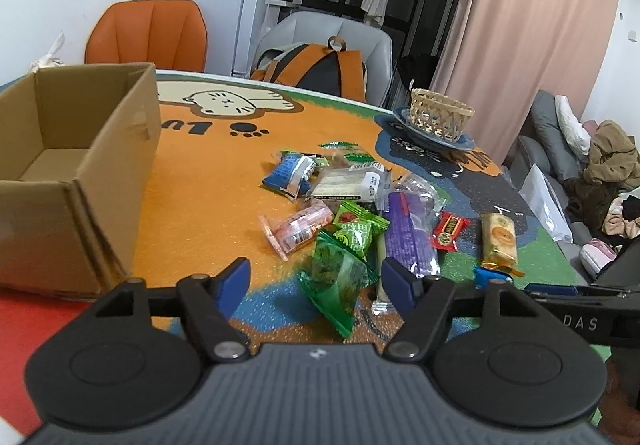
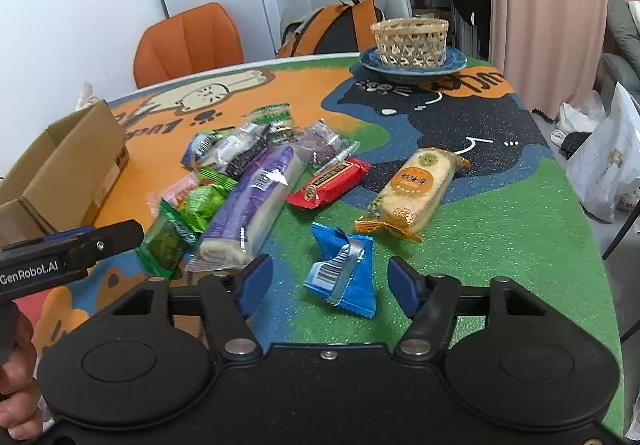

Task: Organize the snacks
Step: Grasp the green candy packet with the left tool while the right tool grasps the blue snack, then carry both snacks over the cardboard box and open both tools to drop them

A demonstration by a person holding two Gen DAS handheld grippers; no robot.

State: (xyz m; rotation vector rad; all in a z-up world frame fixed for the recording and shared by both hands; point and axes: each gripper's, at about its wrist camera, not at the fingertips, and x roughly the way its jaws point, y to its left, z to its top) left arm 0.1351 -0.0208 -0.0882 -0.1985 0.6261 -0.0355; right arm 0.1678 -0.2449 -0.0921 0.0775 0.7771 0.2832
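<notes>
- The left gripper (image 1: 316,285) hangs spread wide with nothing between its blue pads, lined up on a green packet (image 1: 334,285) at the near edge of the snack pile; the crinkly film could slide out of a shallow pinch.
- A white stick (image 1: 380,277) lies just beside that packet, so the closing pads might catch both.
- The right gripper (image 2: 330,283) is likewise spread and empty over a blue packet (image 2: 344,277) on the table (image 2: 500,245); its folded top may buckle.
- The left tool sits close by, so the two could collide.
- The cardboard box (image 1: 60,165) stands well left; a loose hold could drop a snack on the way.
</notes>
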